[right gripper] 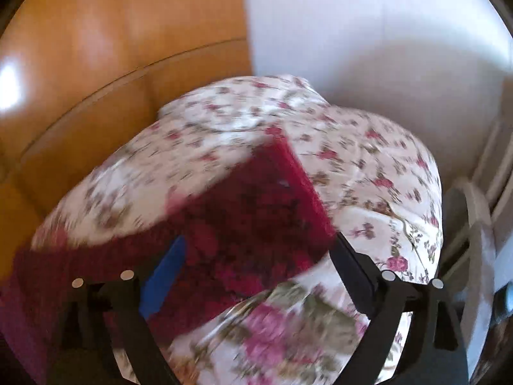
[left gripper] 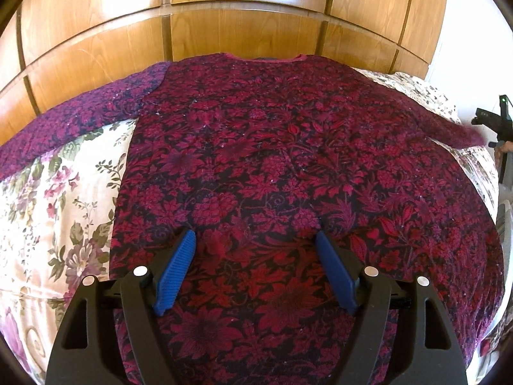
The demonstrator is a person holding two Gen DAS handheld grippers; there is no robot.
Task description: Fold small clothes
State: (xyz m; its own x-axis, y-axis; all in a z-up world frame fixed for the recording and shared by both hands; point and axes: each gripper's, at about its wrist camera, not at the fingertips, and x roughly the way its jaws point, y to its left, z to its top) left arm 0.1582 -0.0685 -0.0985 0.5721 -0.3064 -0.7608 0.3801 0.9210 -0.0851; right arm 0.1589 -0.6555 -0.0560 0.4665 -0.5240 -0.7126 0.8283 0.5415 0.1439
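Note:
A dark red floral long-sleeved top (left gripper: pixel 288 160) lies flat on a floral bedspread (left gripper: pixel 64 192), neckline at the far side, sleeves spread to the left and right. My left gripper (left gripper: pixel 256 240) is open and empty, hovering over the top's lower middle. In the blurred right wrist view the top's right sleeve (right gripper: pixel 256 211) lies across the bedspread (right gripper: pixel 368 160). My right gripper (right gripper: pixel 256 250) is open, with the sleeve lying between its fingers; its left pad (right gripper: pixel 166 272) shows blue. It also shows far right in the left wrist view (left gripper: pixel 493 122).
A wooden panelled headboard (left gripper: pixel 224 25) stands behind the bed. A white wall (right gripper: pixel 368 32) is to the right. The bed's right edge drops off near white furniture (right gripper: pixel 481 256).

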